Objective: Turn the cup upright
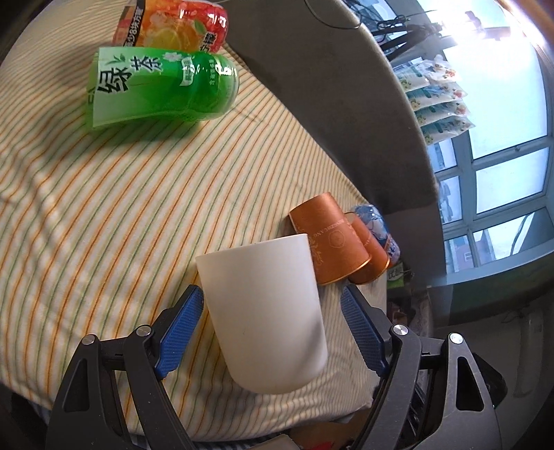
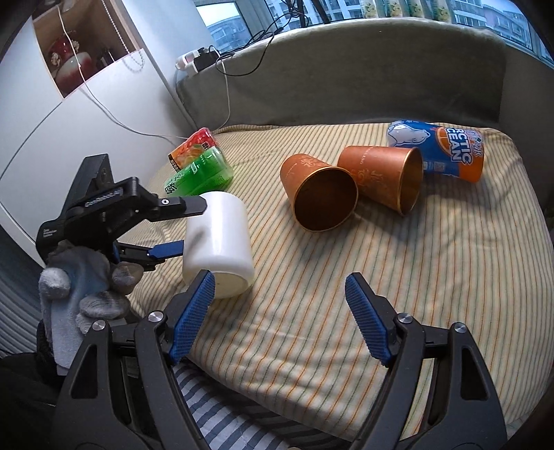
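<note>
A plain white cup (image 1: 266, 322) lies on its side on the striped cushion (image 1: 104, 214). My left gripper (image 1: 271, 329) is open, with its blue pads on either side of the cup and a gap showing at both. In the right wrist view the cup (image 2: 218, 239) lies at the left with its mouth toward the camera, and the left gripper (image 2: 187, 228) straddles it from the left. My right gripper (image 2: 278, 318) is open and empty over the cushion's (image 2: 381, 277) front part, its left fingertip (image 2: 197, 297) just in front of the cup.
Two copper-coloured cups (image 2: 325, 194) (image 2: 384, 176) lie on their sides mid-cushion, with a blue and orange can (image 2: 439, 149) behind them. A green bottle (image 1: 159, 86) and an orange-red bottle (image 1: 176, 24) lie at the far side. A grey sofa back (image 2: 381, 69) rims the cushion.
</note>
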`<state>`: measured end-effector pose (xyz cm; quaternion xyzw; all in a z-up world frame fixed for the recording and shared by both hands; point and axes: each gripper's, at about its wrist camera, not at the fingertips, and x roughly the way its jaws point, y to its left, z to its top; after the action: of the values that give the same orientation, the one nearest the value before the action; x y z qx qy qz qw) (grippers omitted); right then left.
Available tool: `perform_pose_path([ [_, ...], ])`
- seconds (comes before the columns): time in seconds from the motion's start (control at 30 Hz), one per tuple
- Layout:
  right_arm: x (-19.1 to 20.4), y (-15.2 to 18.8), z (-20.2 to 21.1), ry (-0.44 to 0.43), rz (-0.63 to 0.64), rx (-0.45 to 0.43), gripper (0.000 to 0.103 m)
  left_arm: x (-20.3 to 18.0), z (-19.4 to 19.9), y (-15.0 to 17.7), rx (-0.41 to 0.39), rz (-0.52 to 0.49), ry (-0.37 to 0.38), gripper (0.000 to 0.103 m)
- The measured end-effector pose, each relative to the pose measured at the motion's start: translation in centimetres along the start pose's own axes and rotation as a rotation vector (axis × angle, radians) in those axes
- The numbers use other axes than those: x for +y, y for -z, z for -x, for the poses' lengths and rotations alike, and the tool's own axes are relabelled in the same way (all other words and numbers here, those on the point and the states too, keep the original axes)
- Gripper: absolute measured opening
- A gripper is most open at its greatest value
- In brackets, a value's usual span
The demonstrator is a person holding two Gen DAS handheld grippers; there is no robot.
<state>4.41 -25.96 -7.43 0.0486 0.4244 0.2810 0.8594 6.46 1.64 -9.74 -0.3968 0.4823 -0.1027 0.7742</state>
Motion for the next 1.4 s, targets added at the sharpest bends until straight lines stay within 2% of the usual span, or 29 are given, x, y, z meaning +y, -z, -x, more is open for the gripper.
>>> perform_pose_path([
  [0.33, -1.5, 0.5, 0.6, 0.019, -0.041, -0.008, 0.08, 0.2, -1.2, -0.3, 0.018, -0.01, -0.023, 0.075],
  [0.73, -2.2, 1.0, 0.5, 0.036, -0.066, -0.003, 0.08, -0.5, -1.0, -0.1, -0.023, -0.069, -0.048, 0.075],
  [0.93, -2.4, 1.0, 0.5, 0.042, -0.075, -0.006, 0.08, -1.8, 0.1, 0.0, -0.092, -0.164, -0.086, 0.075],
  [1.17, -2.1, 1.0, 0.6, 0.049, -0.076, -0.018, 0.08, -3.9, 0.9, -0.1, -0.215, -0.342, -0.183, 0.071],
  [1.4, -1.5, 0.9, 1.1, 0.096, -0.05, -0.053, 0.08, -5.4, 0.3, 0.6, -0.277, -0.477, -0.244, 0.066],
])
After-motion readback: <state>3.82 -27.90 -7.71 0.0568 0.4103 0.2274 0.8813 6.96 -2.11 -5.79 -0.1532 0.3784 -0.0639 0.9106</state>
